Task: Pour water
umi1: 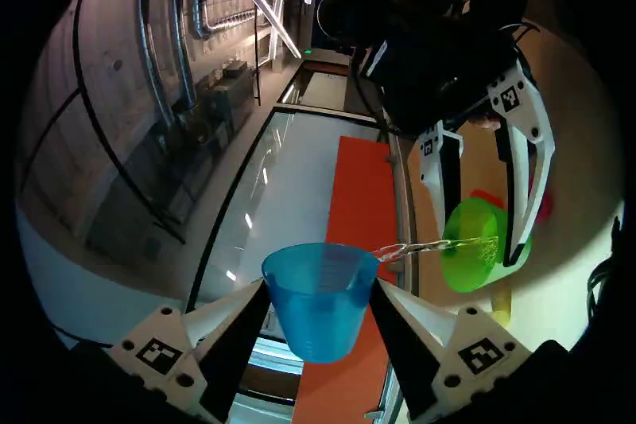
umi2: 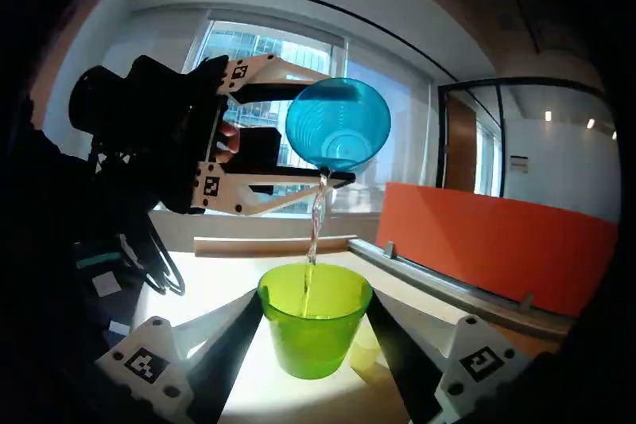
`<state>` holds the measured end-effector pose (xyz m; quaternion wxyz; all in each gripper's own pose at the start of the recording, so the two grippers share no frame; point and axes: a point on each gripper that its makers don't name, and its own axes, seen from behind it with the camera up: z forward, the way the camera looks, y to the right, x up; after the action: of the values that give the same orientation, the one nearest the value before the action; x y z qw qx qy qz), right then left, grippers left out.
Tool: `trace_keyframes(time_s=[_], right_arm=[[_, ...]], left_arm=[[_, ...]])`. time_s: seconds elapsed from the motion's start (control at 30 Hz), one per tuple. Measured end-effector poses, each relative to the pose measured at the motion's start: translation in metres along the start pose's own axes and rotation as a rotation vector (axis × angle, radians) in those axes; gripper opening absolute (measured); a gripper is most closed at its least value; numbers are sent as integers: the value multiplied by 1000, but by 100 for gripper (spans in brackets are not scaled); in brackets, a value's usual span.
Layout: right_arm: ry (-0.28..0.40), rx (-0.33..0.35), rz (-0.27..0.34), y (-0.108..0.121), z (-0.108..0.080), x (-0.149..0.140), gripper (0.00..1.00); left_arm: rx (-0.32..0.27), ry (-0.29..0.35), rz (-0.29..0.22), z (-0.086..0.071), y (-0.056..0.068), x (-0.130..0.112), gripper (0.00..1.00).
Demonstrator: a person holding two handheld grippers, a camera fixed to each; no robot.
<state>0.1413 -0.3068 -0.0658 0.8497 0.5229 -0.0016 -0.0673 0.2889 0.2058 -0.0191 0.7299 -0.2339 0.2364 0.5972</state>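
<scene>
Water (umi2: 316, 221) streams from the tipped blue cup (umi2: 338, 123), clamped in the left hand-held gripper (umi1: 320, 290), down into the green cup (umi2: 314, 332) held directly below by the right hand-held gripper (umi2: 314, 309).

The blue cup (umi2: 338, 123) is glossy see-through plastic with fine ribs inside. The green cup (umi2: 314, 328) is the same shiny, translucent plastic. The fingers (umi1: 215, 313) look like matt white plastic with black inner faces. The orange panel (umi2: 493, 245) is smooth and matt, the rail (umi2: 445, 285) below it is metal, and the pale tabletop (umi2: 222, 281) is smooth with a sheen.
</scene>
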Motion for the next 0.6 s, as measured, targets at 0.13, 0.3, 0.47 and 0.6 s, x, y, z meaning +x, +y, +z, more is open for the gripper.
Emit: trace_keyframes(time_s=[0.13, 0.3, 0.47, 0.6], right_arm=[[-1, 0, -2, 0, 0, 0, 91], [-1, -1, -3, 1, 0, 0, 91], [0, 0, -4, 0, 0, 0, 91], [0, -1, -6, 0, 0, 1, 91]], left_arm=[[5, 3, 14, 0, -2, 1, 84], [13, 6, 36, 1, -5, 2, 84], [17, 6, 57, 4, -5, 1, 84], [20, 8, 76, 3, -7, 2, 84]])
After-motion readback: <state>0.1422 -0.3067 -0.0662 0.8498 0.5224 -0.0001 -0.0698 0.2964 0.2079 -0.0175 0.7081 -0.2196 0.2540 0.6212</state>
